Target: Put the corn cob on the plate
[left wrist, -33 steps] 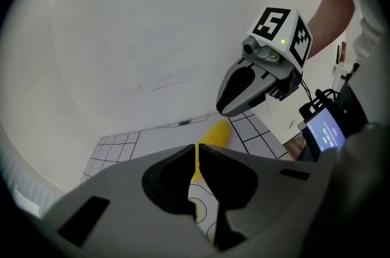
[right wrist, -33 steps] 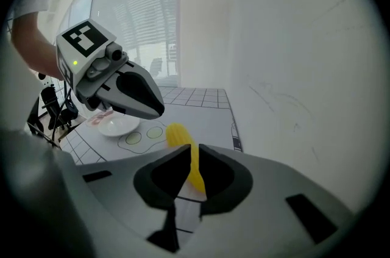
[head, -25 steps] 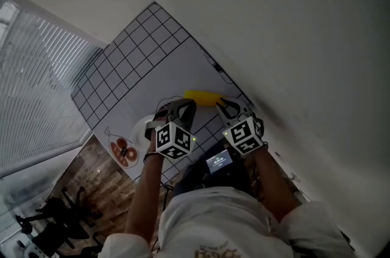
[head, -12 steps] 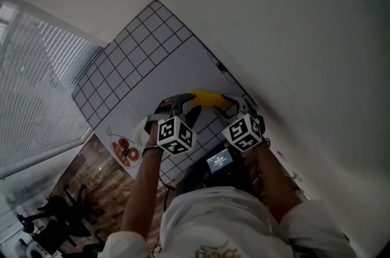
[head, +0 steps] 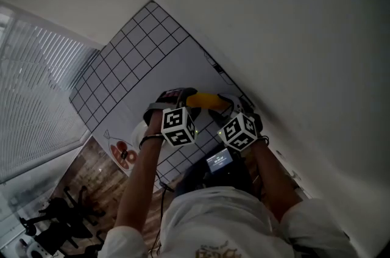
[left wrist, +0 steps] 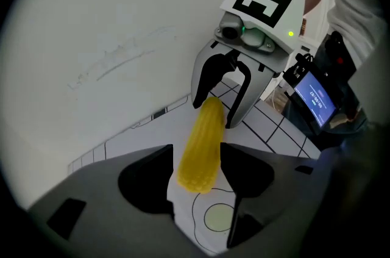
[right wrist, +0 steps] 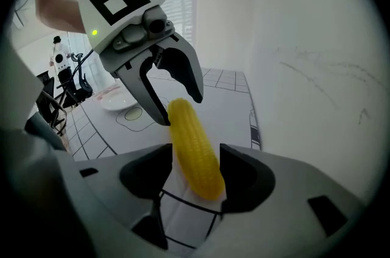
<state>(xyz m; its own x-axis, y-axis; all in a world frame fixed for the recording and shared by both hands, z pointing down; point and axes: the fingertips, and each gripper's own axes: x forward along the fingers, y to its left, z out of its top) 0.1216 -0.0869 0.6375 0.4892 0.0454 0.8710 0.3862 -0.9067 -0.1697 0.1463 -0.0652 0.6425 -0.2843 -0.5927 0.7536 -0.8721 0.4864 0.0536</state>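
- The white mat with a black grid covers the tabletop and runs from the centre of the head view toward the upper left.
- A plain white wall fills the right of that view and meets the mat's edge.
- Slatted window blinds take up the left side. Below them, at lower left, is a wood-look floor with dark chairs.
- The corn cob lies on the mat near the wall, between the two tools at mid-frame.
- The left gripper has its jaws spread, one on each side of one end of the cob. They have just been opening.
- The right gripper straddles the other end of the cob. Its jaws are also apart and have just been widening.
- The white plate sits at the left of the right gripper view, well apart from the cob.
- A printed fried-egg outline shows on the mat just below the cob's near end.
- A small lit screen hangs at the person's chest.
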